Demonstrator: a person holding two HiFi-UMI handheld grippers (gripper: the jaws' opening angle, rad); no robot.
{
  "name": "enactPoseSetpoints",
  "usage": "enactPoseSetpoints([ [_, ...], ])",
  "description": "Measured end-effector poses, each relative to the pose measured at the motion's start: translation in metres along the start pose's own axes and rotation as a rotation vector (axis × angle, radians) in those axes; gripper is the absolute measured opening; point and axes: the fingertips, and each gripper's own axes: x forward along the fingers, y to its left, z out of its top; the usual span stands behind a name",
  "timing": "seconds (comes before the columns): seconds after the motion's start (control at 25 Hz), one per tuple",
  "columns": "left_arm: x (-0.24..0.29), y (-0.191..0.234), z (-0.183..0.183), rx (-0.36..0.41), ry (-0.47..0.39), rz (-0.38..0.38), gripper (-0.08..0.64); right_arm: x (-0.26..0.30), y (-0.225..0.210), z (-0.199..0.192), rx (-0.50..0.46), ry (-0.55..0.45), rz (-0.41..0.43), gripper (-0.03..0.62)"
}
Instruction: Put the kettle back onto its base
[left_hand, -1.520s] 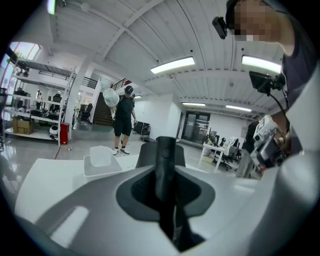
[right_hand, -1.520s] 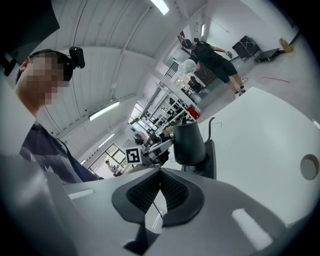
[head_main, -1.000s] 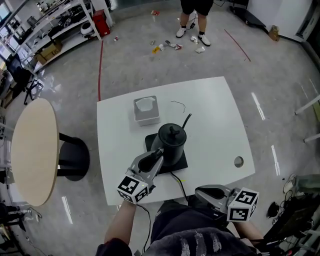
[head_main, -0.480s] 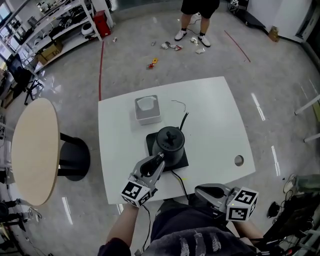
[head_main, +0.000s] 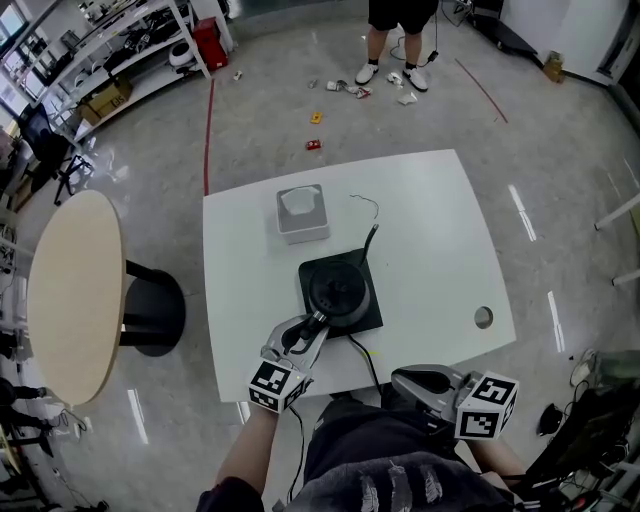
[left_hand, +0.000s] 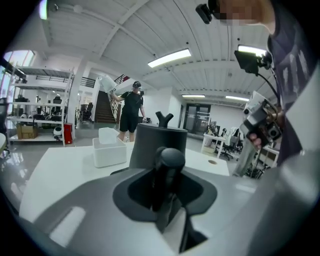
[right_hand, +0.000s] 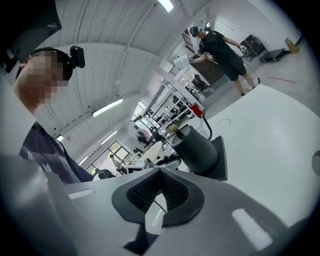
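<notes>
- Kettle (head_main: 338, 288) sits on its base (head_main: 373, 320)
- My left gripper (head_main: 314, 324) is clamped on the handle (left_hand: 169, 165) — rigid and smooth, best hold; body likely heavy if filled
- Right gripper (head_main: 400, 380) closed, empty

Counted one round black kettle (head_main: 338, 290), one flat black square base (head_main: 371, 322), one white open-topped box (head_main: 302, 213), one white square table (head_main: 440, 230), one beige oval table (head_main: 75, 290), and two grey hand-held grippers: left gripper (head_main: 318, 321), right gripper (head_main: 398, 378).

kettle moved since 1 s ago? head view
Yes. The kettle has come down: earlier it hung raised and tilted above the black base, now it stands upright in the base's middle, its handle between the left gripper's jaws.
</notes>
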Motion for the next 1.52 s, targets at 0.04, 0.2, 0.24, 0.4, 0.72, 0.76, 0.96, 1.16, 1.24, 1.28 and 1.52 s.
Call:
enactPoseSetpoints([
  [0.04,0.0,0.002,-0.001,0.002,0.0,0.01,0.089,0.002,0.0,-0.001,-0.003,0.003,0.001,-0.002],
  [0.2,-0.004,0.021,-0.008,0.013,0.017,0.071,0.094,0.012,-0.004,-0.006,-0.014,0.005,0.001,-0.002],
  [0.24,-0.004,0.028,-0.01,0.004,0.024,0.094,0.103,0.014,-0.008,-0.007,-0.015,0.005,0.002,-0.002],
  [0.4,-0.002,0.05,-0.01,-0.003,0.041,0.155,0.151,0.012,-0.014,-0.009,-0.007,-0.009,-0.008,-0.002],
  [0.72,-0.003,0.076,0.012,0.042,0.114,0.233,0.168,-0.002,0.007,0.0,0.005,-0.017,-0.008,-0.001],
  [0.76,-0.001,0.075,0.016,0.043,0.12,0.231,0.165,-0.006,0.01,0.001,0.013,-0.021,-0.015,-0.002],
  [0.96,0.007,0.075,0.025,0.06,0.128,0.227,0.158,-0.017,0.013,0.006,0.023,-0.027,-0.03,-0.002],
  [1.16,0.011,0.083,0.016,0.055,0.124,0.232,0.15,-0.009,0.001,0.004,0.016,-0.022,-0.033,-0.002],
  [1.24,0.012,0.084,0.013,0.053,0.121,0.233,0.147,-0.003,0.0,0.004,0.002,-0.011,-0.027,-0.002],
  [1.28,0.012,0.085,0.012,0.052,0.12,0.234,0.146,-0.001,0.0,0.004,-0.006,-0.004,-0.021,-0.002],
  [1.52,0.014,0.085,0.01,0.067,0.122,0.214,0.141,0.009,0.0,0.009,-0.048,0.028,-0.006,-0.002],
])
